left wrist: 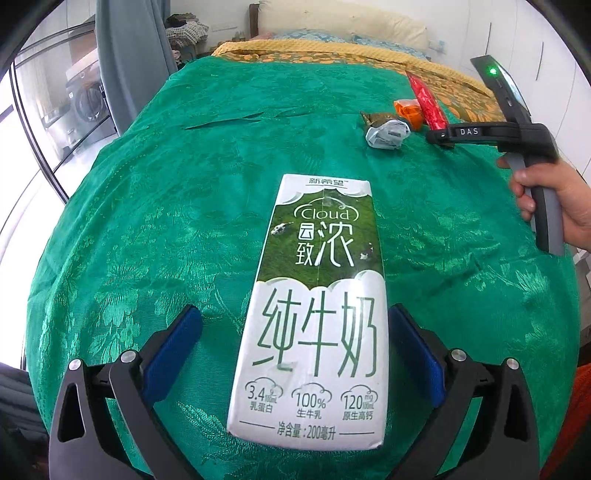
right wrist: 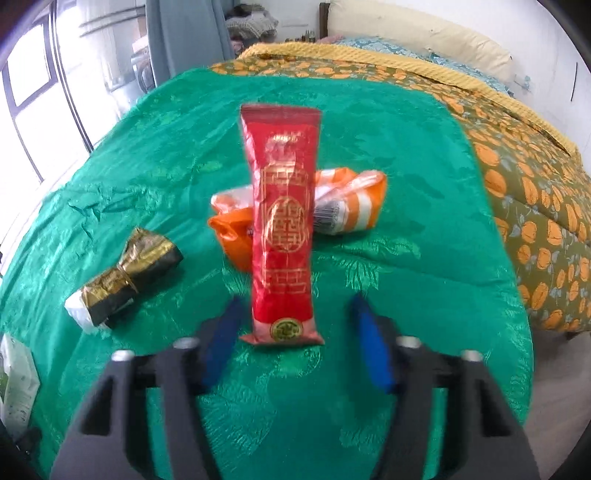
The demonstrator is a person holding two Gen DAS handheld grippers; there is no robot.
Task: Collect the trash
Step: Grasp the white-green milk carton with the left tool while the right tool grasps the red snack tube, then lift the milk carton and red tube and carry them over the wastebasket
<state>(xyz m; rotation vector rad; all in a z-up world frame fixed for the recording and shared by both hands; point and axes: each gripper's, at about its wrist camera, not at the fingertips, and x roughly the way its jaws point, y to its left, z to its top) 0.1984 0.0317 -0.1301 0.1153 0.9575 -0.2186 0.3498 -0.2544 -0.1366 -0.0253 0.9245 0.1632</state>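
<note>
A white and green milk carton [left wrist: 314,306] lies flat on the green bedspread [left wrist: 166,221]. My left gripper [left wrist: 295,350] is open, one blue pad each side of the carton's near end, the right pad close to it. My right gripper [right wrist: 293,332] is open around the near end of a red and gold wrapper [right wrist: 282,225], which lies over an orange striped bag [right wrist: 354,203]. A crumpled gold and black wrapper [right wrist: 125,277] lies to the left. In the left wrist view the right gripper [left wrist: 439,136] sits by the red wrapper [left wrist: 428,101].
A yellow floral quilt [right wrist: 535,206] and pillows [left wrist: 343,22] lie beyond the green bedspread. A crumpled grey and white wrapper [left wrist: 388,134] sits by the orange bag [left wrist: 408,110]. A window and curtain [left wrist: 129,55] are on the left. The milk carton's edge [right wrist: 18,387] shows at far left.
</note>
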